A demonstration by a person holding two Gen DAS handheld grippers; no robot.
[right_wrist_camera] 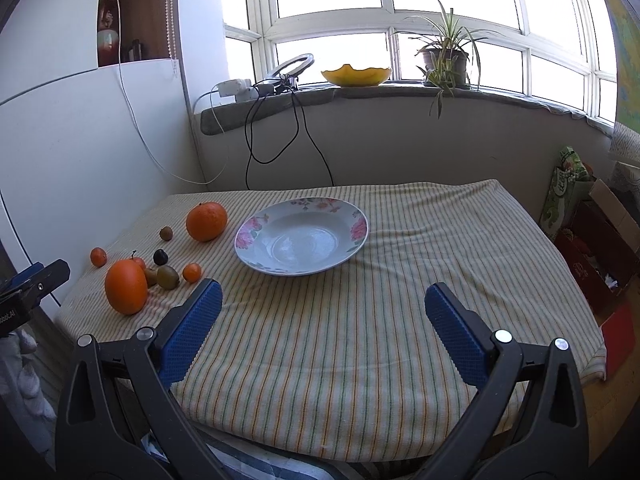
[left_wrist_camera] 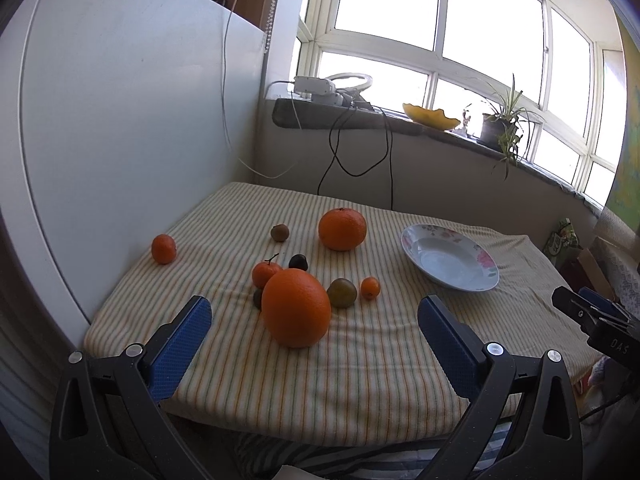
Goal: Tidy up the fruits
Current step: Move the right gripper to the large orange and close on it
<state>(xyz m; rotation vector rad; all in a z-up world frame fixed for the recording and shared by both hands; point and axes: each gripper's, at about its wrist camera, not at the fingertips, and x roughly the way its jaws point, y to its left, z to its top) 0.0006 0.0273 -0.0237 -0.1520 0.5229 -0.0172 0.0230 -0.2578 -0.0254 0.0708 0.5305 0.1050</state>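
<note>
A striped cloth covers the table [left_wrist_camera: 360, 380] [right_wrist_camera: 400, 320]. Fruit lies scattered on its left half: a big orange [left_wrist_camera: 296, 307] [right_wrist_camera: 126, 287] nearest, a second orange [left_wrist_camera: 342, 229] [right_wrist_camera: 206, 221] farther back, small tangerines [left_wrist_camera: 163, 248] [right_wrist_camera: 98, 257], kiwis [left_wrist_camera: 342, 293] [right_wrist_camera: 167, 277] and a dark plum [left_wrist_camera: 298, 262] [right_wrist_camera: 160, 257]. A flowered plate [left_wrist_camera: 476, 276] [right_wrist_camera: 256, 258] stands bare to the right of them. My left gripper [left_wrist_camera: 315, 312] is open just short of the big orange. My right gripper [right_wrist_camera: 323, 298] is open over bare cloth in front of the plate.
A white panel [left_wrist_camera: 120, 120] walls off the left side. Behind the table a windowsill [right_wrist_camera: 400, 92] carries a yellow bowl [right_wrist_camera: 356, 75], a potted plant [right_wrist_camera: 446, 60] and chargers with cables hanging down. Boxes and bags [right_wrist_camera: 592, 240] stand on the floor at right.
</note>
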